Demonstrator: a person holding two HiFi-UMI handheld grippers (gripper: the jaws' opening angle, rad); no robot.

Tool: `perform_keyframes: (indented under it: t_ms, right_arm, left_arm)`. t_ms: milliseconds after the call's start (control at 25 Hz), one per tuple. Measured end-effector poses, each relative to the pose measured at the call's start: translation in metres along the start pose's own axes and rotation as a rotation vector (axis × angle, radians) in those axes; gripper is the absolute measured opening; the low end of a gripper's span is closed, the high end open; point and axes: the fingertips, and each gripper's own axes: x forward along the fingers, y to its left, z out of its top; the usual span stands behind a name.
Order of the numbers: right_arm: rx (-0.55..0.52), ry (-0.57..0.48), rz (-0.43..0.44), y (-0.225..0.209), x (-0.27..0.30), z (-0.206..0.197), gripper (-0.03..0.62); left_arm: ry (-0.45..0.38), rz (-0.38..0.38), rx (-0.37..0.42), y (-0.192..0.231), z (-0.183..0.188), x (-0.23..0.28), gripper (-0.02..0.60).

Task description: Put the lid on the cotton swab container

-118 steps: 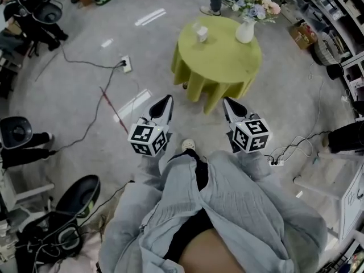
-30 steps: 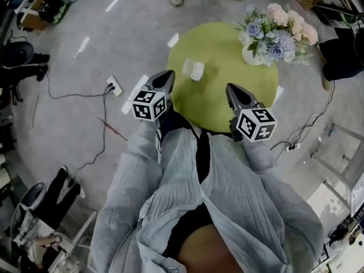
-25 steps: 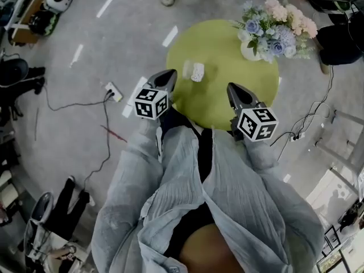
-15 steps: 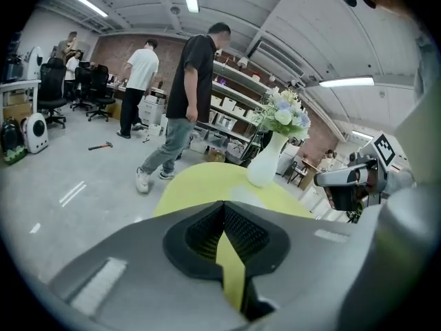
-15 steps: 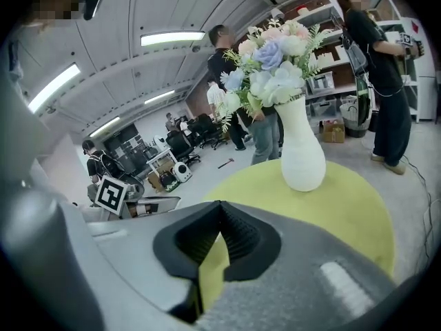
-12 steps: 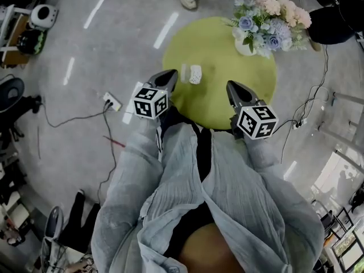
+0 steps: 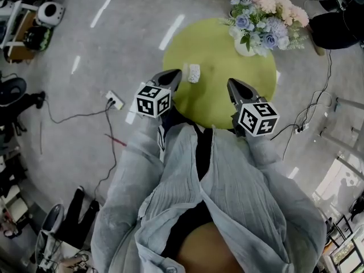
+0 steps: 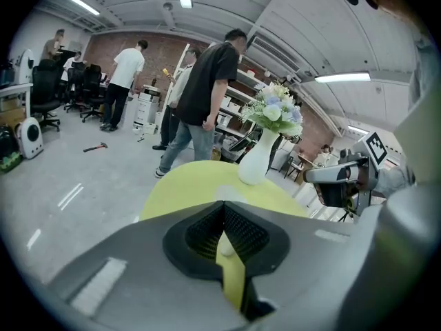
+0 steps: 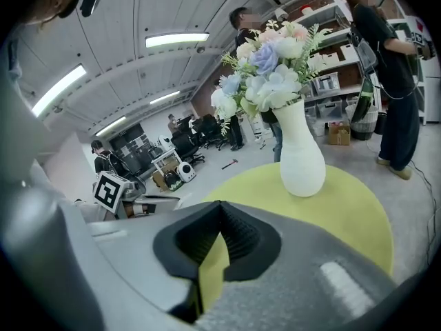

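A small white cotton swab container (image 7: pixel 194 73) stands on the round yellow-green table (image 7: pixel 222 101), left of its middle. My left gripper (image 7: pixel 173 76) hovers at the table's left edge, just left of the container, jaws shut and empty. A small white thing (image 8: pixel 225 247) shows through the gap behind the left gripper (image 8: pixel 222 207) tips. I cannot make out a separate lid. My right gripper (image 7: pixel 232 86) is over the table's near right part, shut and empty. In the right gripper view, the right gripper (image 9: pixel 219 205) points at the table (image 9: pixel 351 205).
A white vase (image 7: pixel 245 45) of flowers (image 7: pixel 267 16) stands at the table's far right; the vase (image 9: pixel 302 158) also shows in the right gripper view. A power strip (image 7: pixel 114 101) and cables lie on the floor to the left. People (image 8: pixel 207 95) stand beyond the table.
The table has come closer, from well ahead to right under both grippers. Both grippers stay shut, held the same distance apart.
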Motion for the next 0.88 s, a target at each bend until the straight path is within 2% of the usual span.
perform_keyframes:
  t_ms: [480,880]
  right_arm:
    - [0.0,-0.011,0.031,-0.004,-0.007,0.004,0.002]
    - [-0.001,-0.005,0.051,-0.006,-0.009,0.001,0.002]
  left_arm:
    - [0.036,0.013,0.084,-0.022,0.009,0.005,0.018]
    - [0.096,0.014,0.166,-0.039,0.007,0.016,0.018]
